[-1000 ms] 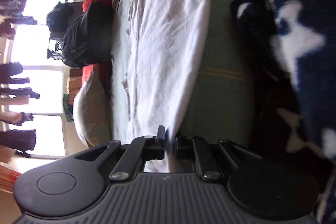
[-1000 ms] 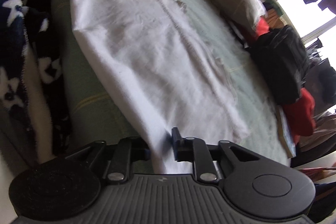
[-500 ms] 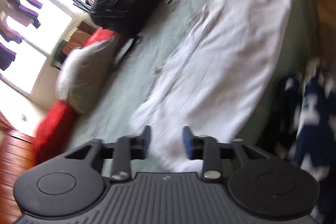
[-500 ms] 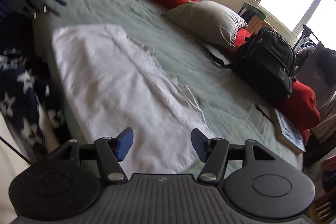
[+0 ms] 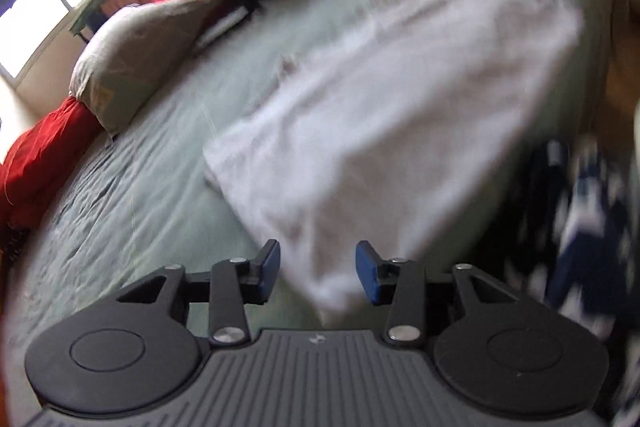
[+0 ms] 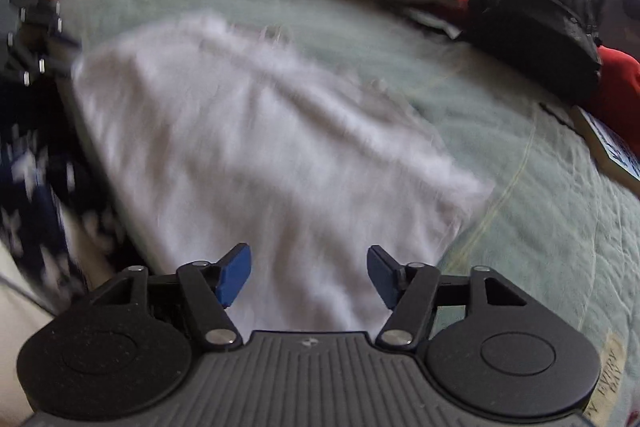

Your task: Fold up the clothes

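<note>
Looking from the left wrist, the left gripper [image 5: 316, 269], jaws just opened and empty, hangs over the near corner of the white cloth [image 5: 384, 115] stretching away on the bed [image 5: 132, 183], while from the right wrist the right gripper [image 6: 309, 275], also opened and empty, hovers at the opposite end.

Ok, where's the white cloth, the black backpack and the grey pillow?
white cloth [image 6: 256, 147]: right wrist view, middle of the fabric.
black backpack [image 6: 536, 27]: right wrist view, its front panel.
grey pillow [image 5: 136, 47]: left wrist view, its broad face.
</note>
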The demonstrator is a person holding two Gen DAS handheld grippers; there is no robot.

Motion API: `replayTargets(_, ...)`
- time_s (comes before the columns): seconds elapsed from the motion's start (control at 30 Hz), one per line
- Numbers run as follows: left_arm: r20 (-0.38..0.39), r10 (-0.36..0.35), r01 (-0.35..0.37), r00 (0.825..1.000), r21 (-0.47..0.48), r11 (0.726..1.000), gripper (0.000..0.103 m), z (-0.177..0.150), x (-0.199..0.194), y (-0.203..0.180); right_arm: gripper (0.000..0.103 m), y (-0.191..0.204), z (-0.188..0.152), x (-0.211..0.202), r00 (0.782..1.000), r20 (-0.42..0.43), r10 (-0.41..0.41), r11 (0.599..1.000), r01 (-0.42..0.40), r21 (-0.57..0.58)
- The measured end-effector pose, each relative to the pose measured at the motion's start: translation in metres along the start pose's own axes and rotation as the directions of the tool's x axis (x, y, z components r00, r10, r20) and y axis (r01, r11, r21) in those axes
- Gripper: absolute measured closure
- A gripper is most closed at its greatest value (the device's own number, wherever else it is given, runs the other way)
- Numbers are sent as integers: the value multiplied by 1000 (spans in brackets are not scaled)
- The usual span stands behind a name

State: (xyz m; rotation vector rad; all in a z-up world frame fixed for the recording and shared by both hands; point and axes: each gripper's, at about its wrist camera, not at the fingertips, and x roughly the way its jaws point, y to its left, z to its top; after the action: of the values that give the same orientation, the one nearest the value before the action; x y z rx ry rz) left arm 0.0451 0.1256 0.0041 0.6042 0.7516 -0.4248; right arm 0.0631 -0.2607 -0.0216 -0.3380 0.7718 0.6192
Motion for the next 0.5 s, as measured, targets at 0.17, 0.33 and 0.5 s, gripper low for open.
replayTargets(0.17,117,-123,147,985,-226,963,41,44,37,22,14,-19,29,24,991,113,79,976,-100,194)
replayTargets(0.33,39,-143,148,989,-328,933,40,26,81,23,13,-23,16,60,997,32,75,966,-80,247)
replayTargets(0.5,-14,-117,99,993,-437,894,32,4,77,42,13,-51,-12,43,1000,6,-30,940,26,341)
